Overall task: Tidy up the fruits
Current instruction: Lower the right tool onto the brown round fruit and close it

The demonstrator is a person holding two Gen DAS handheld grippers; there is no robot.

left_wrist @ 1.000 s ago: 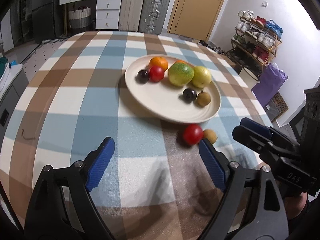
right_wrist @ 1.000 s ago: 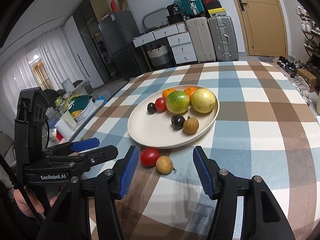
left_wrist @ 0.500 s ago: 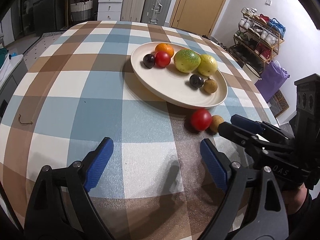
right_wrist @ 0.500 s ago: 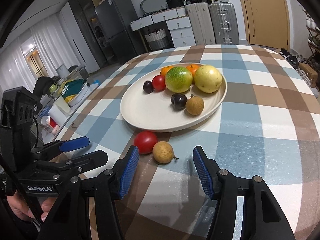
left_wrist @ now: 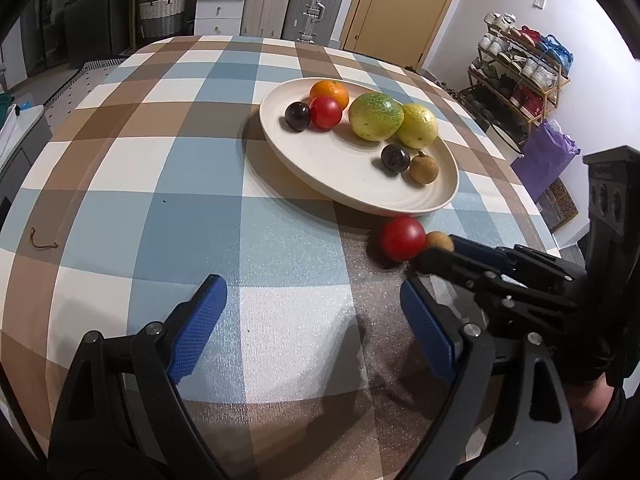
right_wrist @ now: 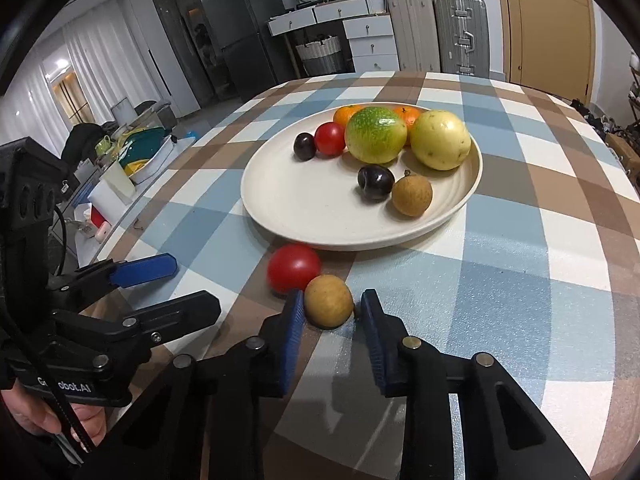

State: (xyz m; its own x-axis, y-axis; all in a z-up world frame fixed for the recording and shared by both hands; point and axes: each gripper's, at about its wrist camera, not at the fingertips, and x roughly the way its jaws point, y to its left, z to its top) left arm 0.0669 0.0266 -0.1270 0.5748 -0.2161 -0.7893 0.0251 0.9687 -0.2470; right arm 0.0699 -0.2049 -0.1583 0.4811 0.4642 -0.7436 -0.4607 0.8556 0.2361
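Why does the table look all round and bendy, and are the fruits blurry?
Both views use fisheye lenses, so the checked cloth bulges and black corners ring each picture. Left wrist view: the plate and its fruits are sharp, and a soft shadow lies beside the red fruit. Right wrist view: the brown fruit between the jaws is crisp; the window at far left glares white.

Behind my checked table (right_wrist: 520,248) I see silver suitcases (right_wrist: 460,32) just beside a tan door (right_wrist: 548,20), white drawers (right_wrist: 368,40) with a wicker basket (right_wrist: 320,54), then a dark fridge (right_wrist: 236,36). A shoe rack (left_wrist: 516,76) stands against the white wall (left_wrist: 560,4) right of the door.
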